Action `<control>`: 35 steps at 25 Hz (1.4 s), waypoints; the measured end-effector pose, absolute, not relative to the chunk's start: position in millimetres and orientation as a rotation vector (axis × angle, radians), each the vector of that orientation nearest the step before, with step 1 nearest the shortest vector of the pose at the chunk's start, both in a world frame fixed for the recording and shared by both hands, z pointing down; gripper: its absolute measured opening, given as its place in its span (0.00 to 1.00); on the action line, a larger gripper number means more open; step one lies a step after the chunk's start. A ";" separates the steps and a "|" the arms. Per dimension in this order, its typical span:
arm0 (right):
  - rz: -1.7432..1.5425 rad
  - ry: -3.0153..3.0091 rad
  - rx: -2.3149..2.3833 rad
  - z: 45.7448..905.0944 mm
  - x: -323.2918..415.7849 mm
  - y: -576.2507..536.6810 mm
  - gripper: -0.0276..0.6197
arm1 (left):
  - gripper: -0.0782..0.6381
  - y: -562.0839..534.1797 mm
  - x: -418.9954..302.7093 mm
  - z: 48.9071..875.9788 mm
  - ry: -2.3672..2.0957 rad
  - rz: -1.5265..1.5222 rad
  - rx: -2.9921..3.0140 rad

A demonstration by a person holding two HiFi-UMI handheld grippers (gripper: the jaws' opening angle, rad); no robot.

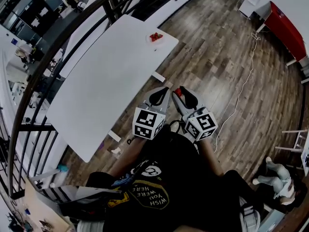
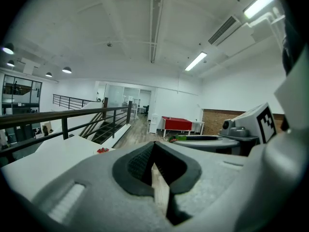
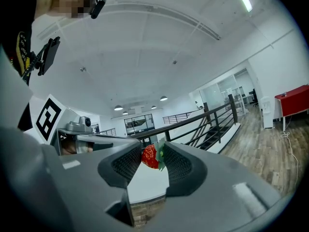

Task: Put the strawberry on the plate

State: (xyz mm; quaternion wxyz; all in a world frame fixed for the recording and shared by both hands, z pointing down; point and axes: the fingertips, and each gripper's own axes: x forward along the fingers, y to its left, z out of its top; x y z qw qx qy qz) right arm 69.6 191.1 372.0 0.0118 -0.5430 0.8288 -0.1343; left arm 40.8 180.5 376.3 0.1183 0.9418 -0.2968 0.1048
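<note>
A red strawberry [image 3: 149, 156] with green leaves is pinched between the tips of my right gripper [image 3: 154, 154], which is shut on it. In the head view that strawberry [image 1: 177, 92] is held over the wooden floor, just off the near edge of the white table [image 1: 101, 86]. A small white plate [image 1: 155, 38] with red fruit on it sits at the table's far right corner, and also shows as the plate [image 2: 102, 151] in the left gripper view. My left gripper [image 1: 165, 89] hangs beside the right one, shut with nothing in it [image 2: 154, 148].
A black curved railing [image 1: 58, 47] and a staircase lie beyond the table. A red table [image 1: 287, 28] stands at the far right, and a white cable [image 1: 244, 86] runs across the wooden floor. A white stool [image 1: 294, 141] is at the right edge.
</note>
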 end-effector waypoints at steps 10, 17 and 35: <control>-0.482 2.599 -1.658 391.2 117.3 166.4 0.27 | 0.12 144.0 67.4 402.4 -0.976 0.370 2.688; -0.534 2.586 -1.681 403.5 123.5 132.7 0.27 | 0.12 106.8 67.4 406.7 -0.964 0.389 2.679; -0.479 2.582 -1.798 406.0 84.5 39.6 0.27 | 0.12 16.0 24.5 418.7 -0.877 0.321 2.674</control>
